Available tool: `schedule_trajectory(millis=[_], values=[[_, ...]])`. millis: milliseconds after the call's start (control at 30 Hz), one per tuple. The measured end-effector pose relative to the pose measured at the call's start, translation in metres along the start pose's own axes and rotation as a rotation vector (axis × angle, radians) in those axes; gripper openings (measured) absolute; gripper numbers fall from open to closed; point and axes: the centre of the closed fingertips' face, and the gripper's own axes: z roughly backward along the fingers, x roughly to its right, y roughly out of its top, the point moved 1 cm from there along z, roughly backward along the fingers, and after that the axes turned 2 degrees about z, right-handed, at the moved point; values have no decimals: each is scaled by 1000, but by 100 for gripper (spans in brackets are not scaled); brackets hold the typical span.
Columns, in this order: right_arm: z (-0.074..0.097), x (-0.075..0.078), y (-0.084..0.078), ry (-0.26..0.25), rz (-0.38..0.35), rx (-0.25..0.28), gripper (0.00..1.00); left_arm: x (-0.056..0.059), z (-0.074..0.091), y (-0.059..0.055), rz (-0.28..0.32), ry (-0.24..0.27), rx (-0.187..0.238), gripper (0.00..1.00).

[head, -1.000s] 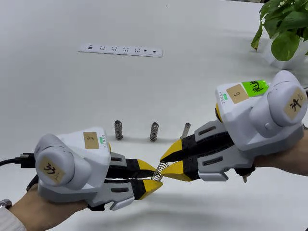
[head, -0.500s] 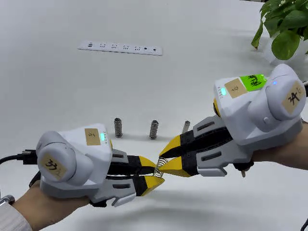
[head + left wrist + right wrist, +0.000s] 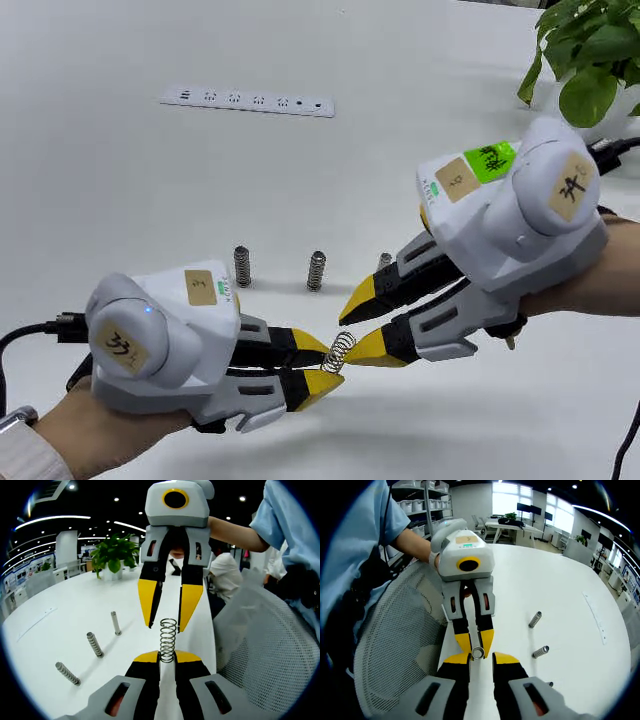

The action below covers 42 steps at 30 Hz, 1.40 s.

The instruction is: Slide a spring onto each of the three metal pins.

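Note:
My left gripper is shut on the base of a small steel spring, which sticks out forward from its yellow tips. My right gripper faces it, open, with one yellow finger on each side of the spring's free end. In the left gripper view the spring stands up from my left gripper, its top between the right gripper's fingers. On the white table behind stand three pins: two carry springs, and the rightmost pin is bare.
A white power strip lies far back on the table. A potted plant stands at the back right corner. A mesh chair sits just off the table's near edge. A black cable trails from the left gripper.
The right gripper has tilted up and drifted slightly left, and its jaws stand wider apart around the spring. The left gripper still holds the spring.

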Motion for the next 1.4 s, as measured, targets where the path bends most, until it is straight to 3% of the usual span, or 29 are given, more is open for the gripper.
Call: schedule_trajectory(millis=[367, 800, 1400], values=[[-5, -1, -5, 69, 59, -122, 16, 0, -7, 5, 4, 0, -6, 9], [-7, -3, -10, 111, 87, -182, 14, 2, -12, 15, 1, -4, 8, 9], [-7, -3, -16, 137, 112, -236, 13, 6, -15, 20, -2, -15, 10, 9]])
